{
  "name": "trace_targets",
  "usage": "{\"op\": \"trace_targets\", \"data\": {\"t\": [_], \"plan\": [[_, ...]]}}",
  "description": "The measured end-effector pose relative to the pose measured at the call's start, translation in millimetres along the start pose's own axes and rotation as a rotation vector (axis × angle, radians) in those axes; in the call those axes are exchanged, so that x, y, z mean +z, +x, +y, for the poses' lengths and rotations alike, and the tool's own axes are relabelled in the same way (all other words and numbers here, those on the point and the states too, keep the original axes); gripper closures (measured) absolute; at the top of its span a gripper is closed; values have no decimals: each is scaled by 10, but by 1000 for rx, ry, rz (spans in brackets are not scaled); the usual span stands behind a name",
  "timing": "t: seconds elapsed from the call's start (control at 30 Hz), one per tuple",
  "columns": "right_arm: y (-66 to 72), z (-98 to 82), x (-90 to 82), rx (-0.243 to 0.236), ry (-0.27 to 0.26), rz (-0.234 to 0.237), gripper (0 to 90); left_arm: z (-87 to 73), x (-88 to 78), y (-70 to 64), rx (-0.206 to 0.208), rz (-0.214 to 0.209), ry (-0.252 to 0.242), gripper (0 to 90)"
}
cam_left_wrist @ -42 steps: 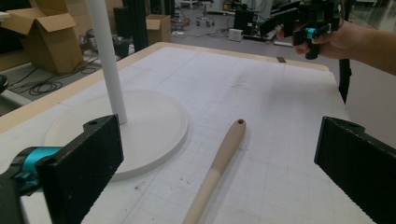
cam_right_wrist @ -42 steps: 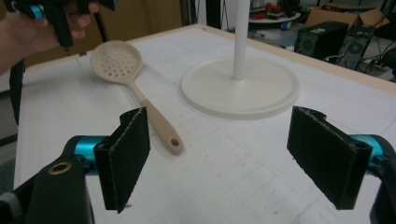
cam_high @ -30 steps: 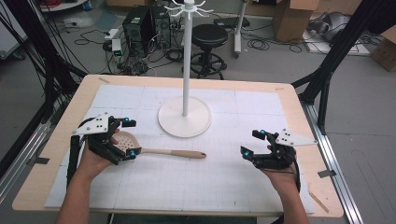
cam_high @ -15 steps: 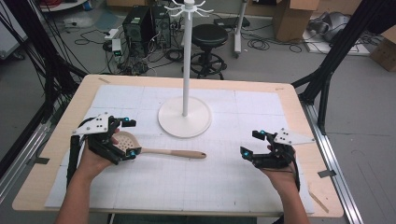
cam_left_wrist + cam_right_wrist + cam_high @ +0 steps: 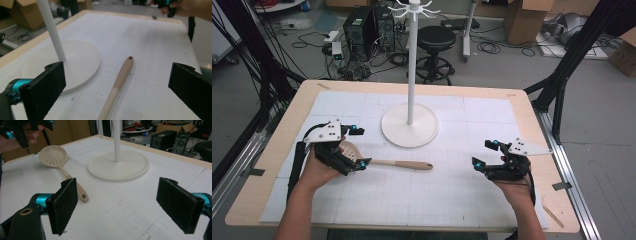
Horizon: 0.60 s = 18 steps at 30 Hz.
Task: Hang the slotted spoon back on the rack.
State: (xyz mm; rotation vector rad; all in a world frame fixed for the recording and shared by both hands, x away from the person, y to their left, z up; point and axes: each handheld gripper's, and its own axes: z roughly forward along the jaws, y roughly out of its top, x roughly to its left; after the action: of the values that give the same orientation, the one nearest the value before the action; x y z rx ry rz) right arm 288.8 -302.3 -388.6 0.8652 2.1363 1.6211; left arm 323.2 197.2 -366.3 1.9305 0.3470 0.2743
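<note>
One pale wooden spoon with a round bowl full of small holes (image 5: 382, 160) is seen lying flat on the white gridded mat of the bench (image 5: 452, 200). Its bowl (image 5: 53, 156) is placed toward the person's left, and its long smooth handle (image 5: 117, 85) is pointed toward the right. A tiny hole is found at the very end of the handle. The spoon is laid just in front of the white round base of a tall white stand (image 5: 410, 125), near it but not touching it.

The left gripper (image 5: 354, 150) is held right over the bowl end of the spoon. Its jaws are spread wide apart, with the handle seen between them, and nothing is squeezed yet. So the step in hand is judged to be the reach for the spoon, before any grab is made.

For the next move, the left gripper would likely need to be lowered a little, so the handle is caught between the two black pads. Then the jaws would have to be shut gently, because the handle is thin and round and could roll away.

The right gripper (image 5: 486, 155) is kept well apart from the spoon, low over the mat. Its jaws are wide open too, and nothing is held in them.
</note>
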Motion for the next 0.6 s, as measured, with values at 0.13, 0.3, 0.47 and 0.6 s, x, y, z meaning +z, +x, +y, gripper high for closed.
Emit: {"op": "trace_targets", "data": {"t": [0.13,0.3,0.47,0.6], "plan": [[-17,-2,5,0,-2,-1,168,100,204,25,0,-21,59,17],[-18,-4,22,-3,7,5,167,183,491,27,21,-62,163,17],[-10,-3,37,-4,17,9,167,203,767,19,40,-107,263,17],[8,1,42,-38,28,-15,172,190,949,-24,76,-109,353,17]]}}
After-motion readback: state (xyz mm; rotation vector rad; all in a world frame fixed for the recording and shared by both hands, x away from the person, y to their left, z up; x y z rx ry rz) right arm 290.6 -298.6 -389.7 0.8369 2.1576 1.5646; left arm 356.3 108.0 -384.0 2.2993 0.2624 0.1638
